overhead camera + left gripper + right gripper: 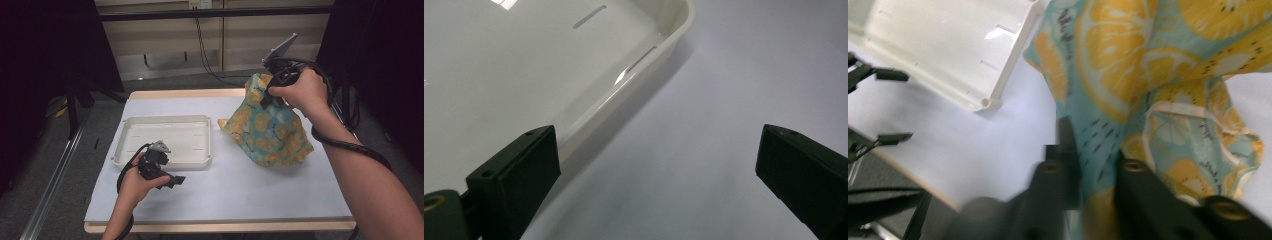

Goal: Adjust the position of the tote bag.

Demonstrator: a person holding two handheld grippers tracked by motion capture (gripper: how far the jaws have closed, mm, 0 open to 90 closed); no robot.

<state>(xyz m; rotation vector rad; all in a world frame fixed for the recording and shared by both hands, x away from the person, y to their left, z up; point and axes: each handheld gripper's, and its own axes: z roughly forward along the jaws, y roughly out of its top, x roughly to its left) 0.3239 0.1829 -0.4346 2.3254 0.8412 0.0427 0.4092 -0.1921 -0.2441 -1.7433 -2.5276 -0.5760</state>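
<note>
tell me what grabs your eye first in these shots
The teal cloth with orange citrus slices, lifted into a peak at the table's right by the right gripper pinching its top. Left of it lies an empty white tray, with the left gripper open just in front.

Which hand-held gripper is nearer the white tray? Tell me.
Left. The left hand-held gripper hovers, jaws open, just off the white tray at its near edge. The right hand-held gripper is off to the tray's right, pinching the lemon-print cloth and holding it up.
</note>
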